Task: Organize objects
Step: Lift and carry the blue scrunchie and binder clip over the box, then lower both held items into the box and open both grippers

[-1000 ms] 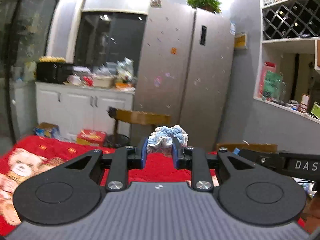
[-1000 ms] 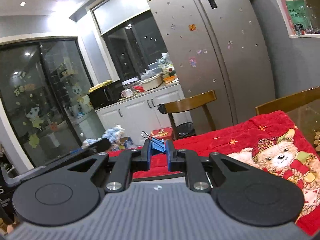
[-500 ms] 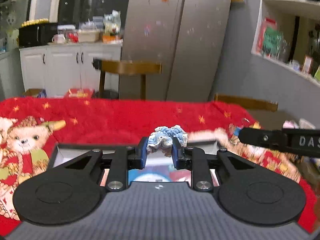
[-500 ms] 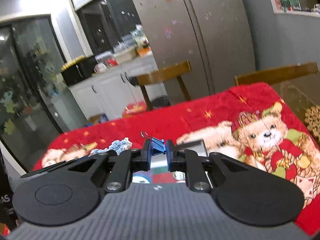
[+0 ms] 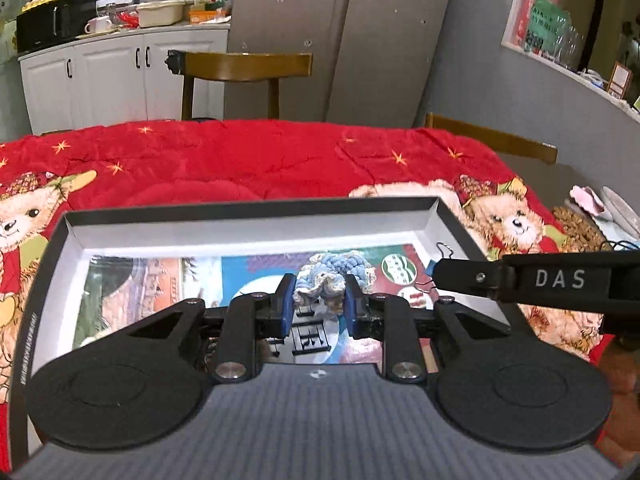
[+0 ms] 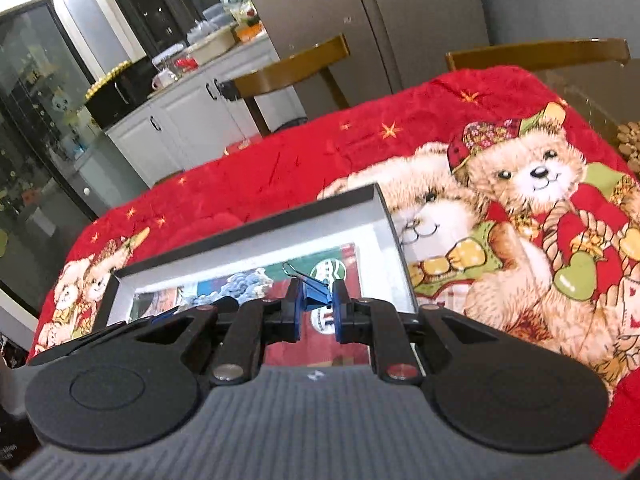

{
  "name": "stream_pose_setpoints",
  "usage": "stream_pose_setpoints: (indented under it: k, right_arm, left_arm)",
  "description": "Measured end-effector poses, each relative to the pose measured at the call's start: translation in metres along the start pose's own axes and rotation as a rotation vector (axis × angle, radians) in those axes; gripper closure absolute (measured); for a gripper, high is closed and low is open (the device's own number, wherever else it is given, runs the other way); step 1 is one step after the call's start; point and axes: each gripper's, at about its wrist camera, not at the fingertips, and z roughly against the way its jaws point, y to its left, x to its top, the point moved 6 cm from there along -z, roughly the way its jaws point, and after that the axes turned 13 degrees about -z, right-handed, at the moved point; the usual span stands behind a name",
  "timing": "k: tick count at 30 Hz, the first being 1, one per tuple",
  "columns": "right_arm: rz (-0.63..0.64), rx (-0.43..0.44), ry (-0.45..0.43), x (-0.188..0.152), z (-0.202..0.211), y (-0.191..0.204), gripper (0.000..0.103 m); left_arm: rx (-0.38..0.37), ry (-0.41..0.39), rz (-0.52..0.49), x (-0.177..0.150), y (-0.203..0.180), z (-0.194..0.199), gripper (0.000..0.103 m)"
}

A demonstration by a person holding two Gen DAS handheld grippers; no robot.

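My left gripper (image 5: 318, 300) is shut on a blue and white crocheted scrunchie (image 5: 332, 278) and holds it over a shallow dark-rimmed box (image 5: 256, 210) with white walls and a colourful printed floor. My right gripper (image 6: 316, 304) is shut on a blue binder clip (image 6: 314, 294) with wire handles, above the right part of the same box (image 6: 256, 226). In the left wrist view the right gripper's black finger (image 5: 532, 280) reaches in from the right. The scrunchie (image 6: 240, 284) also shows in the right wrist view, left of the clip.
The box lies on a table under a red teddy-bear blanket (image 5: 248, 160). Wooden chairs (image 5: 244, 66) stand at the far edge and at the right (image 5: 496, 142). Behind are white cabinets (image 5: 116, 76) and a steel fridge (image 5: 340, 32).
Both grippers have come down and tipped forward, from facing the kitchen to hanging over the box. Each keeps its hold on its object.
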Motion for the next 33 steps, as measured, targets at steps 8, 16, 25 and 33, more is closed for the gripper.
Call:
stream_pose_setpoints:
  k: [8,16,25,33]
  right_arm:
    - [-0.006,-0.032,0.051,-0.006,-0.011,-0.004,0.086]
    - [-0.024,-0.035,0.093,-0.012,-0.017,-0.005,0.083]
    - [-0.033,0.037,0.078,-0.004,0.003,0.004,0.049]
    - [0.015,0.271,-0.048,0.003,0.092,0.051,0.036]
  left_arm:
    - [0.005,0.033,0.026,-0.003,0.003,-0.001,0.074]
    - [-0.006,0.055,0.051,-0.006,0.004,-0.004,0.073]
    - [0.017,0.037,0.045,0.009,0.016,0.016,0.050]
    - [0.020,-0.229,0.012,0.052,0.032,0.137,0.029]
